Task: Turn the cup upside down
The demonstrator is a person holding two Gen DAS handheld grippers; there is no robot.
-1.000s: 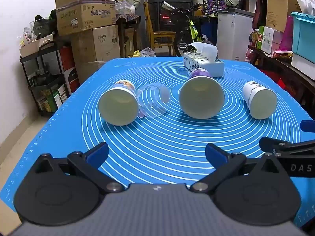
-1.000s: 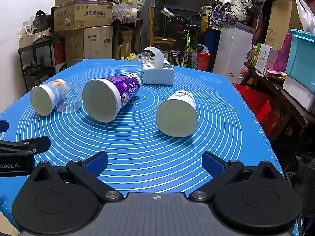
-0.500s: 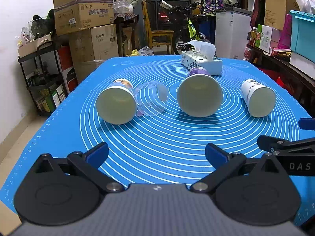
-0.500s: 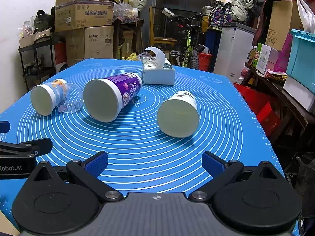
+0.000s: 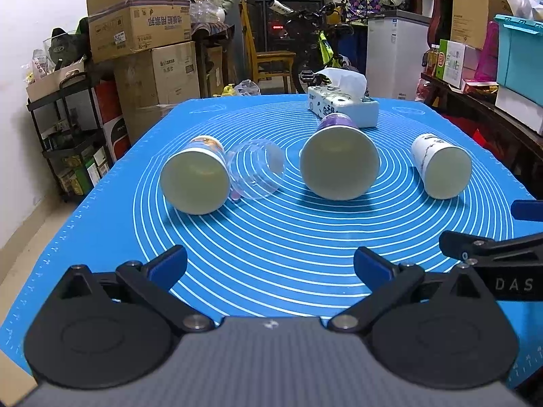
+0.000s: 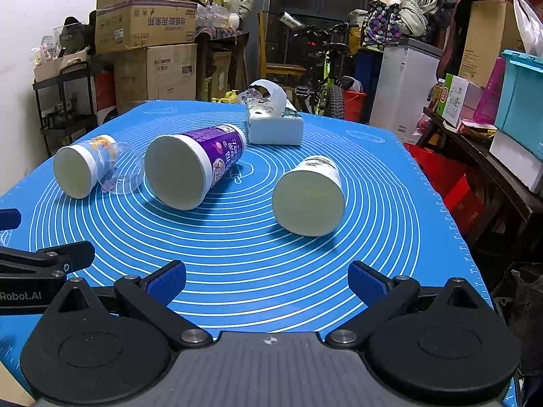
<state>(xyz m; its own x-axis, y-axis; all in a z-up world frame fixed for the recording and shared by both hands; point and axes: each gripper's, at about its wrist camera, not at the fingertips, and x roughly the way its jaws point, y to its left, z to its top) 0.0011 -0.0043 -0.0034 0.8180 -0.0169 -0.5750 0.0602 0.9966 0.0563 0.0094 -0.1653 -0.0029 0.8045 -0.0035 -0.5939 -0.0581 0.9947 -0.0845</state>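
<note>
Several cups lie on their sides on the blue mat [image 5: 271, 237], mouths toward me. An orange-print paper cup [image 5: 195, 176] [image 6: 79, 169] lies at left, touching a clear plastic cup [image 5: 256, 169] [image 6: 120, 173]. A large purple cup [image 5: 339, 161] [image 6: 193, 169] lies in the middle. A white cup [image 5: 441, 169] [image 6: 310, 196] lies at right. My left gripper [image 5: 269, 266] is open and empty near the mat's front edge. My right gripper [image 6: 266, 279] is open and empty, to the right of the left one.
A tissue box [image 5: 342, 105] [image 6: 275, 125] stands at the back of the mat. Cardboard boxes [image 5: 139, 27], a shelf rack [image 5: 64, 129], a bicycle and a white cabinet [image 5: 397, 57] stand beyond the table. A side table with boxes [image 6: 492, 125] runs along the right.
The left gripper's view has drifted slightly, so the cups sit a little lower-left in it. The right gripper and the cups have hardly moved.
</note>
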